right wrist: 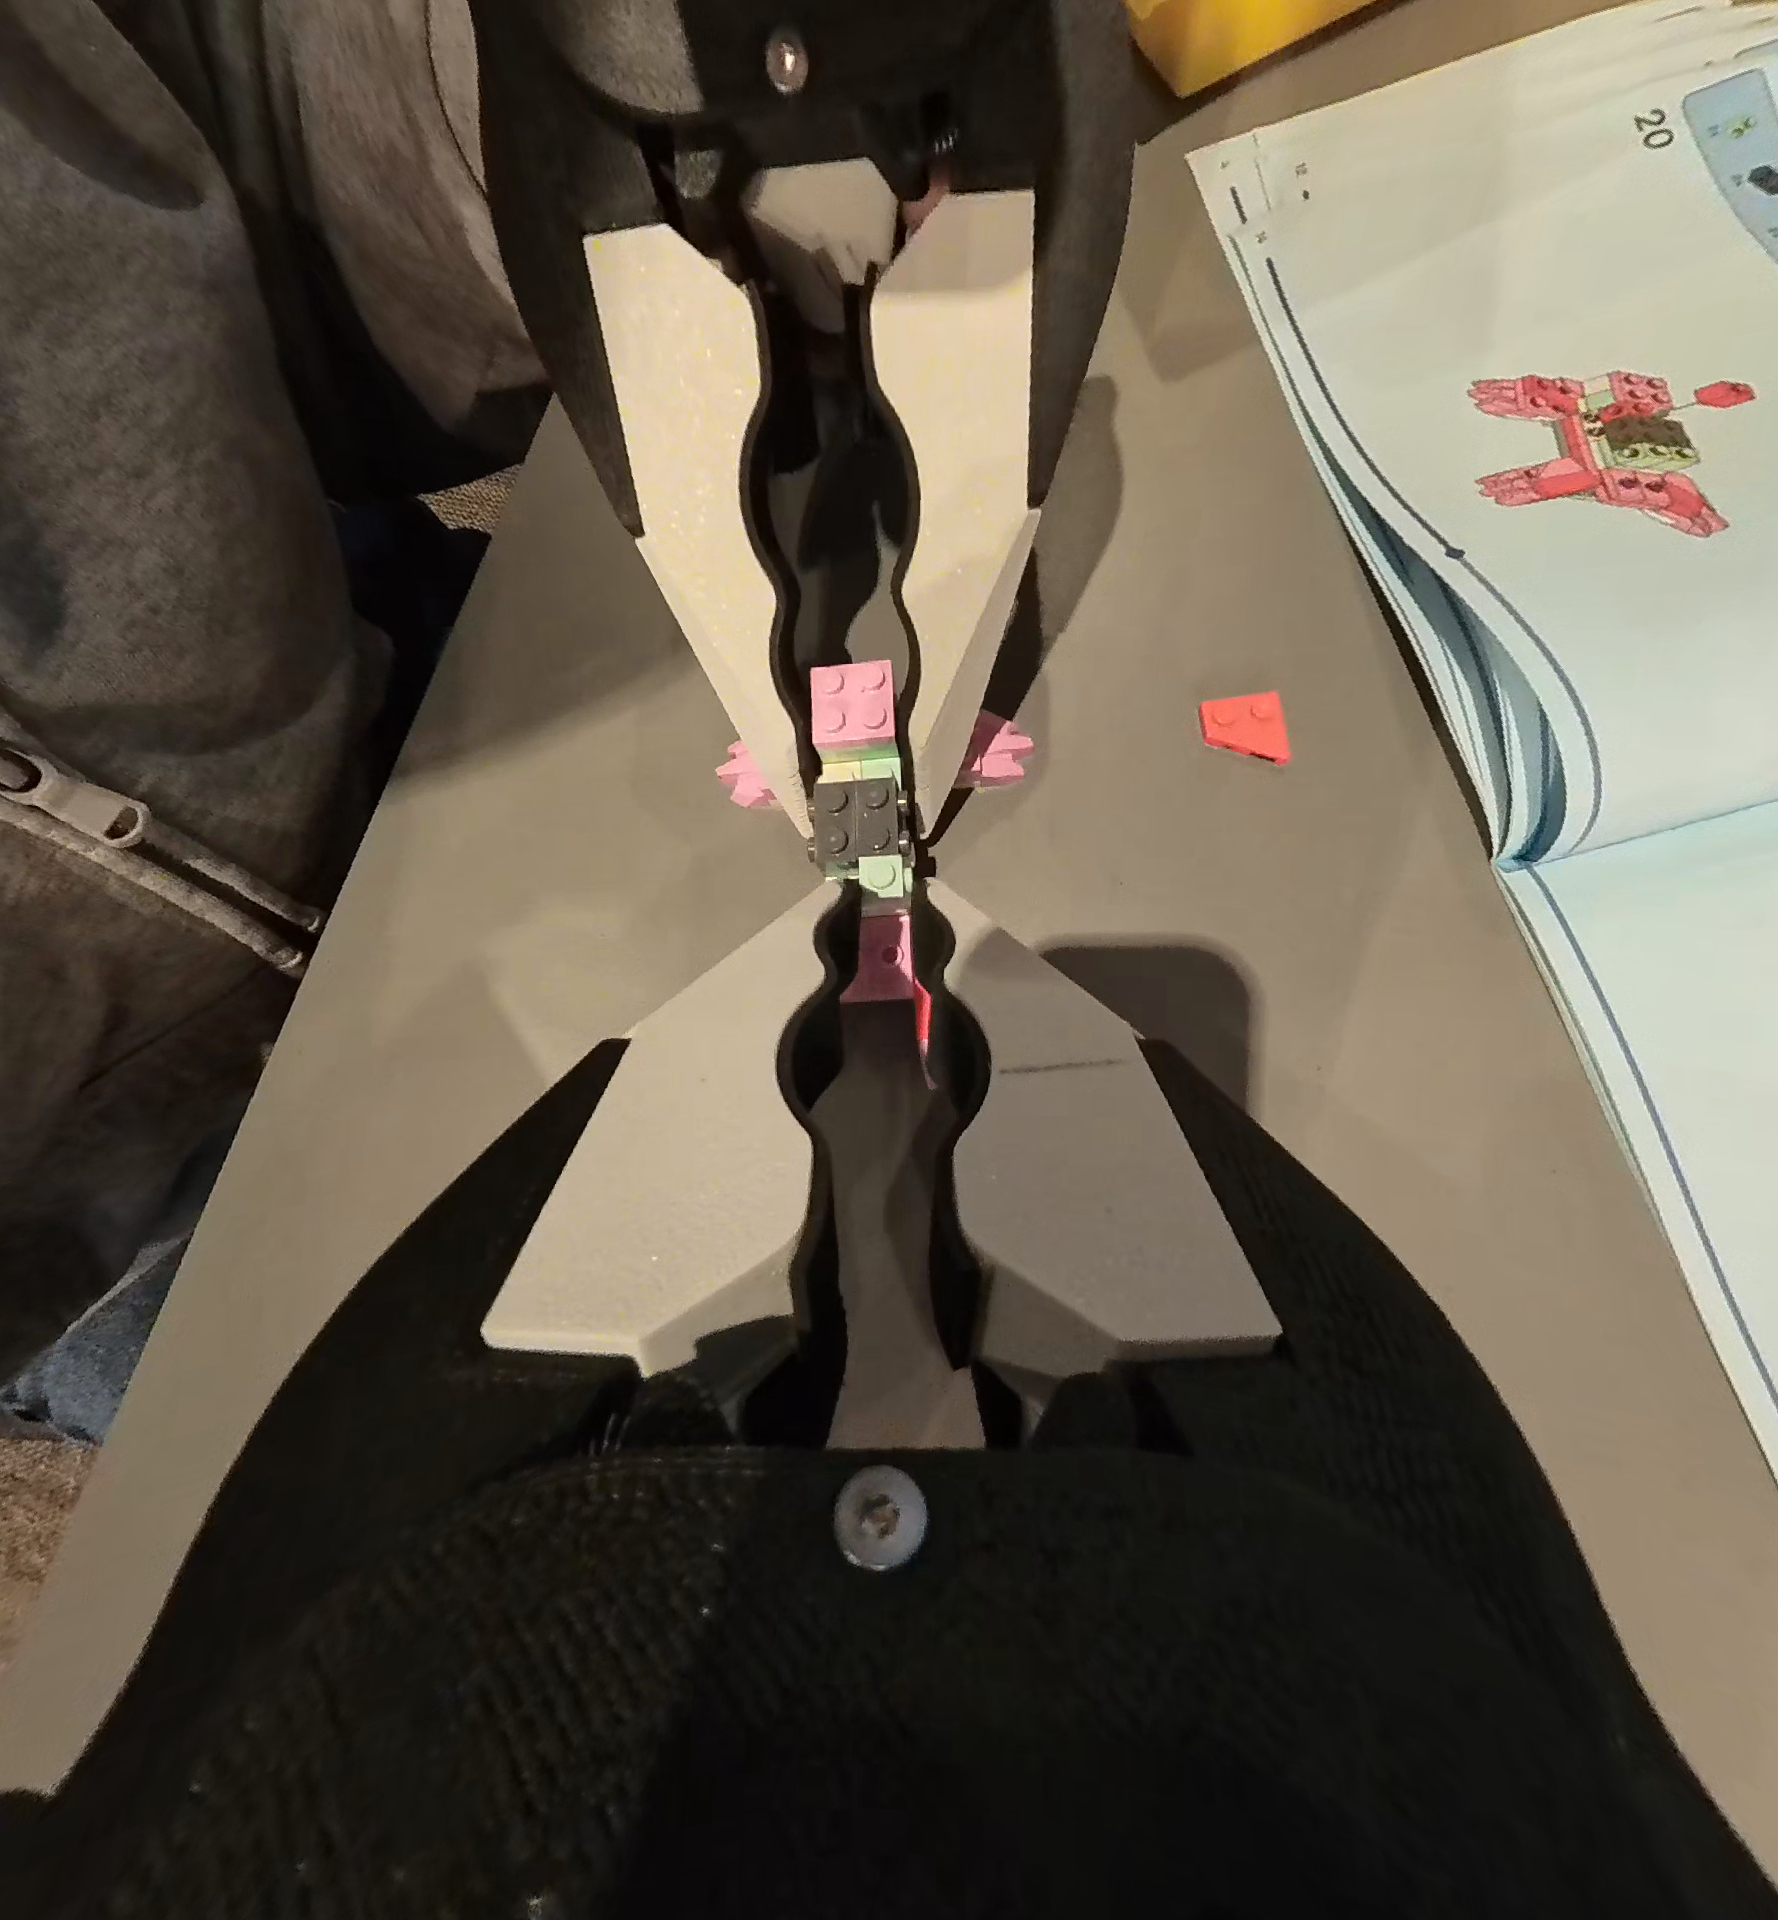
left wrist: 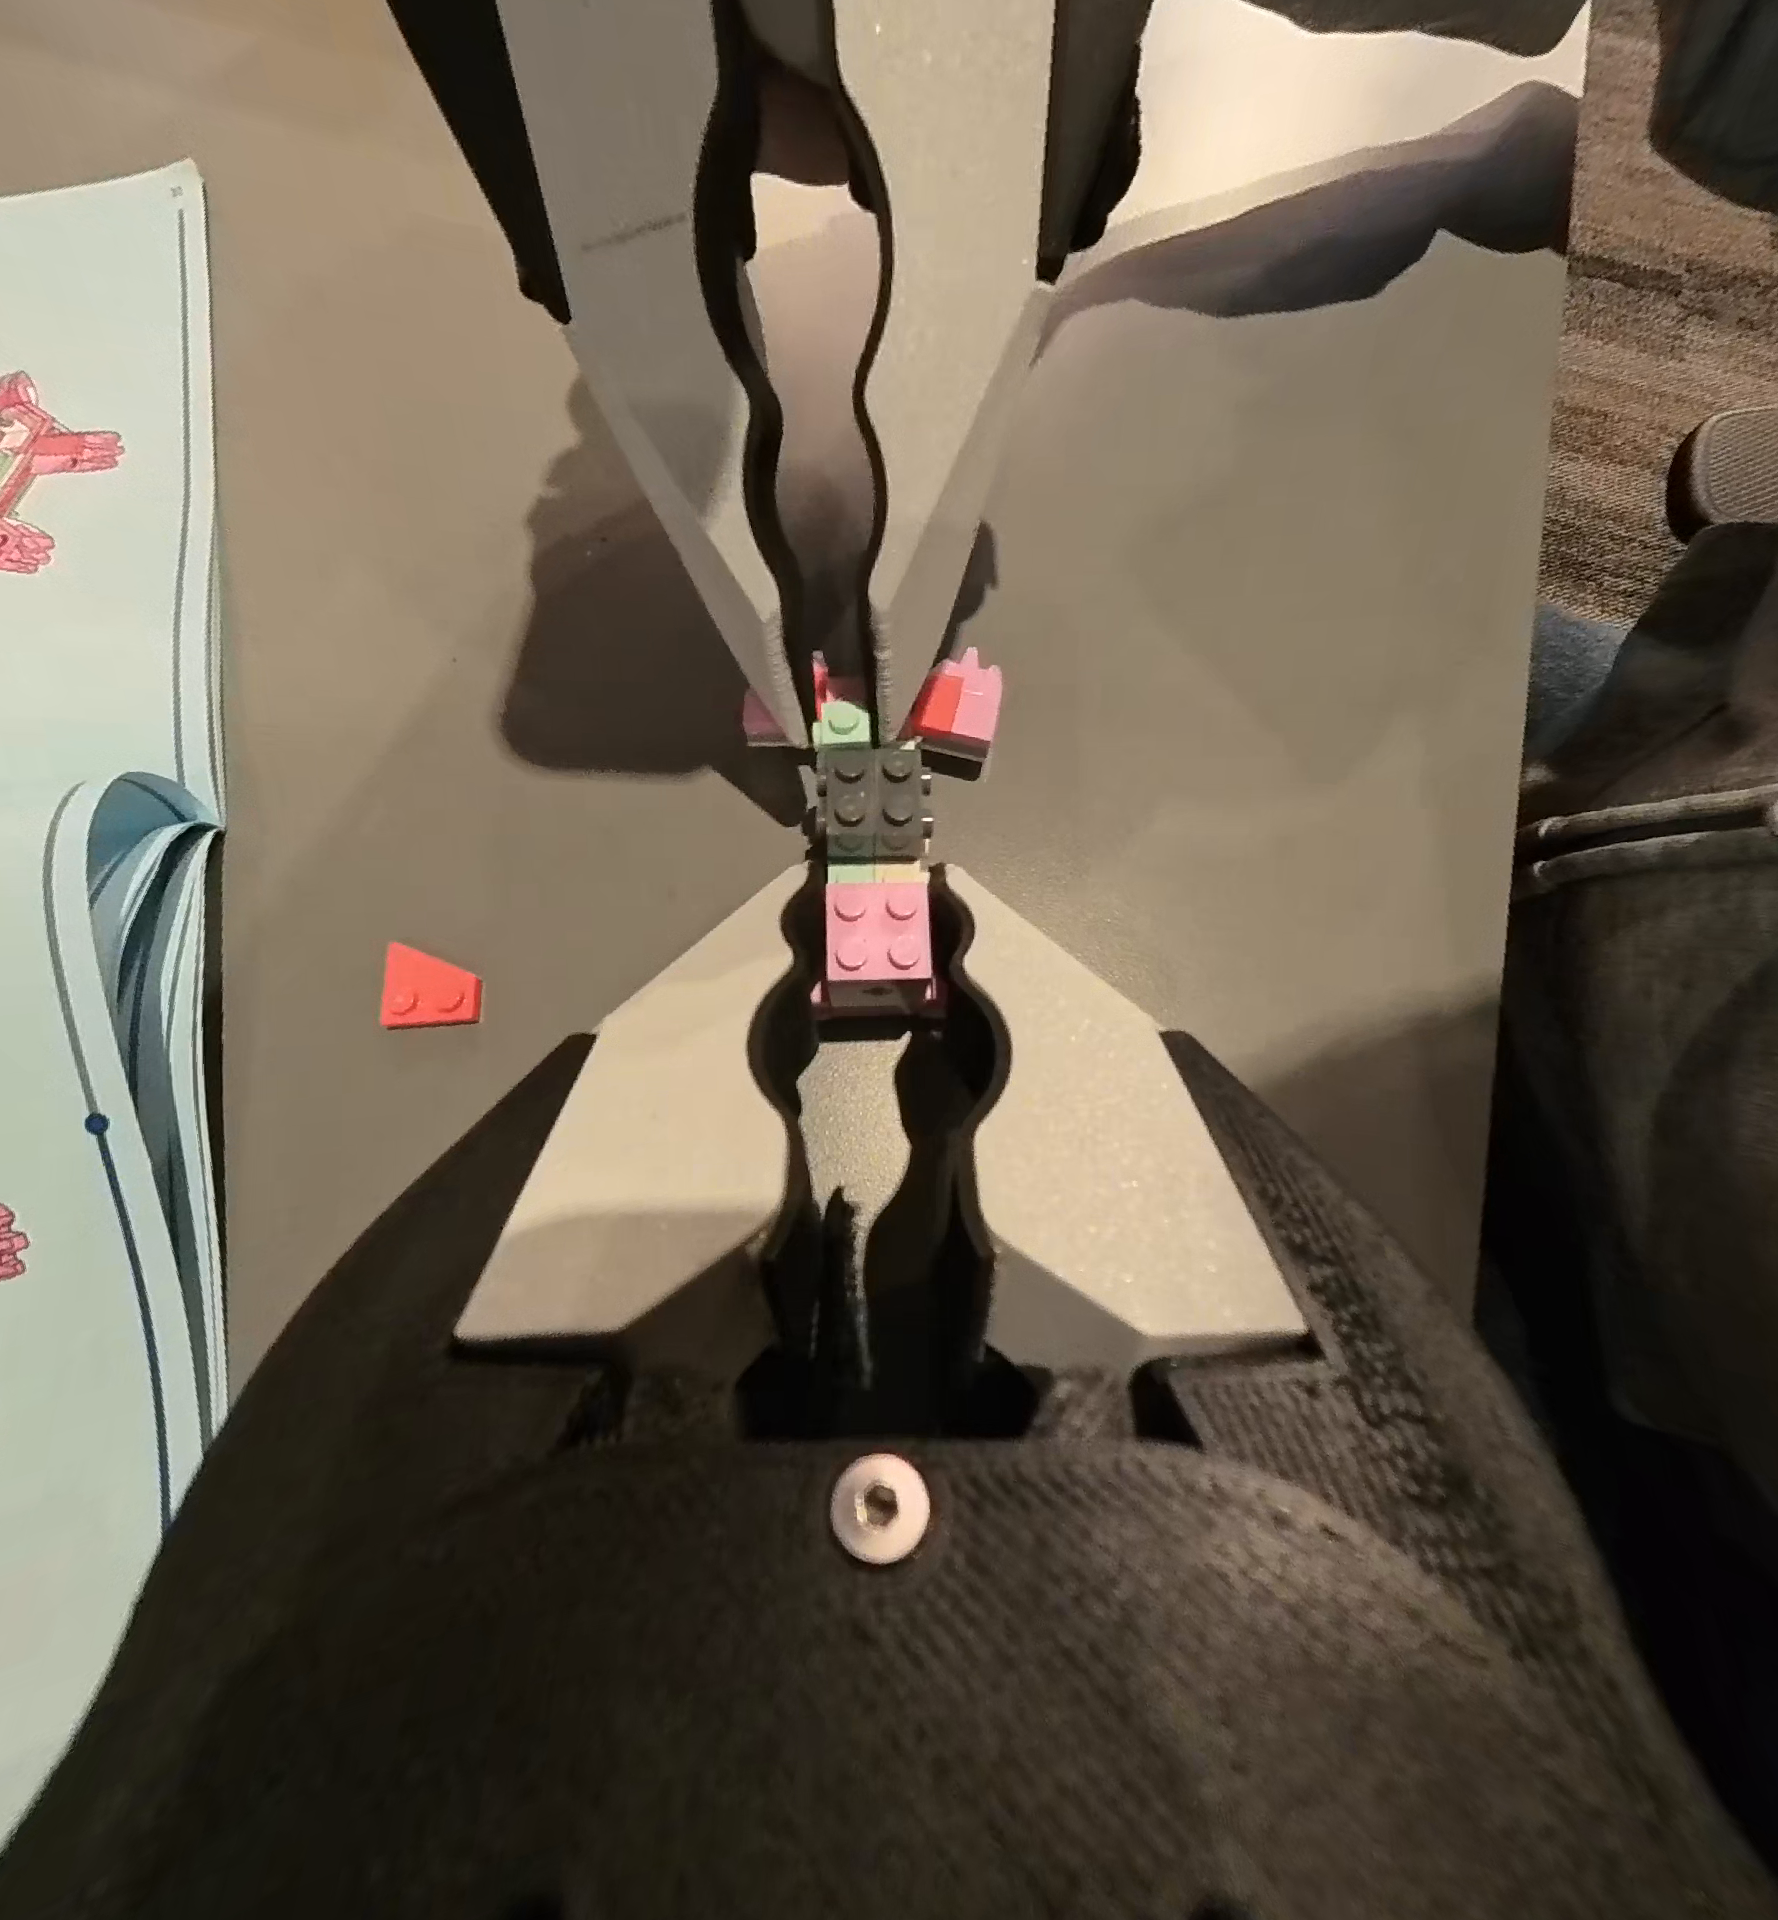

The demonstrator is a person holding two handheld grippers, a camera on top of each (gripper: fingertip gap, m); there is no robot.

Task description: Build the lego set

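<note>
A small lego model (left wrist: 880, 795) of pink, dark grey and light green bricks is held above the grey table (left wrist: 1228, 623) between my two grippers, which face each other. My left gripper (left wrist: 877, 883) is shut on the model's pink 2x2 brick end (left wrist: 874, 935). My right gripper (right wrist: 880, 914) is shut on the opposite pink end (right wrist: 880, 961). In the left wrist view the right gripper (left wrist: 838, 717) comes in from the top. Pink and red wing parts (left wrist: 958, 712) stick out beside its fingers. The model also shows in the right wrist view (right wrist: 859, 816).
A loose red wedge plate (left wrist: 431, 987) lies on the table; it also shows in the right wrist view (right wrist: 1246, 727). An open instruction booklet (right wrist: 1591, 623) lies beyond it (left wrist: 64, 727). A yellow object (right wrist: 1228, 31) sits at the far edge. A person's grey clothing (right wrist: 137, 623) is beside the table. Less than 4 cm separates the two grippers' tips.
</note>
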